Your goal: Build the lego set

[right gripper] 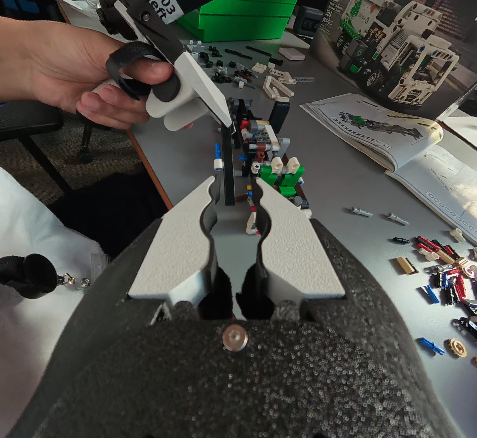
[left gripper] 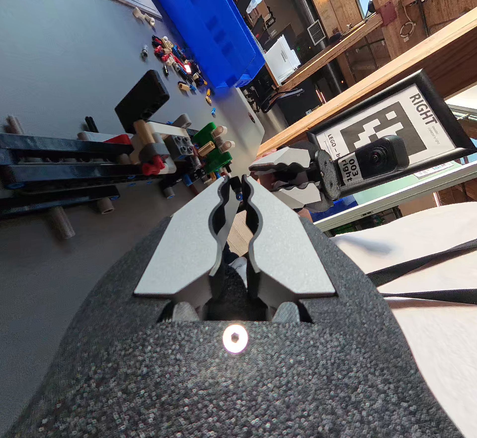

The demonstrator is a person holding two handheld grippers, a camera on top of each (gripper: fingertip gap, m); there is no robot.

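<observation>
The partly built truck chassis (left gripper: 154, 151) lies on the grey table, with green parts (left gripper: 211, 146) at its near end; it also shows in the right wrist view (right gripper: 268, 157). My left gripper (left gripper: 235, 180) is shut on one end of a long black beam with a blue pin (left gripper: 239, 196). In the right wrist view that beam (right gripper: 229, 167) runs along the chassis's left side, with the left gripper (right gripper: 227, 120) at its far end. My right gripper (right gripper: 235, 180) is open, its fingers on either side of the beam's near end. It shows open in the left wrist view (left gripper: 260, 177) too.
Loose pins and connectors (right gripper: 449, 270) lie at the right, with two grey pins (right gripper: 361, 211) nearer. The open instruction booklet (right gripper: 387, 136), the set's box (right gripper: 400, 38) and a green bin (right gripper: 245, 7) stand behind. A blue bin (left gripper: 206, 20) lies beyond. The table edge (right gripper: 149, 162) is at the left. The tips of one gripper are about 5 cm away from the tips of the other.
</observation>
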